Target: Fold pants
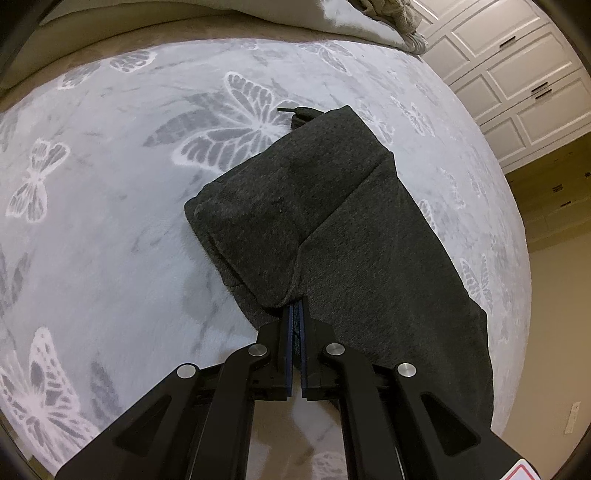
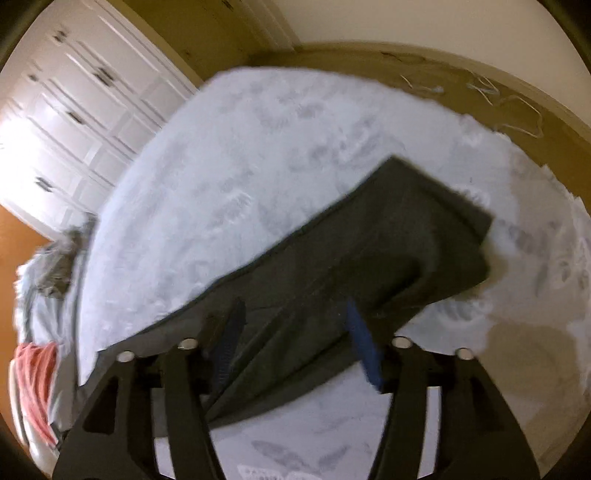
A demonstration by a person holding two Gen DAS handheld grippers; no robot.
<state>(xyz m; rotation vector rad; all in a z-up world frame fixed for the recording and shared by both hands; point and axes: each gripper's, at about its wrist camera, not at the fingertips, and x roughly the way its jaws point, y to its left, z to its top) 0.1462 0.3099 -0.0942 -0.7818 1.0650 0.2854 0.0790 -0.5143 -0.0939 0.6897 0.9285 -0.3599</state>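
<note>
Dark grey pants [image 1: 332,221] lie folded on a pale blanket with butterfly print [image 1: 110,221]. In the left wrist view my left gripper [image 1: 295,314] is shut on the near edge of the pants, a fold of cloth pinched between its blue pads. The right wrist view is blurred. There my right gripper [image 2: 295,325] stands open above the pants [image 2: 369,251], its blue fingers [image 2: 364,343] wide apart, and the cloth lies below them, not pinched.
White panelled cupboard doors [image 1: 517,74] stand beyond the bed. A beige pillow and bedding [image 1: 221,18] lie at the bed's far end. A heap of clothes, some orange [image 2: 37,376], sits at the left. Wire hangers [image 2: 517,110] lie on the tan floor.
</note>
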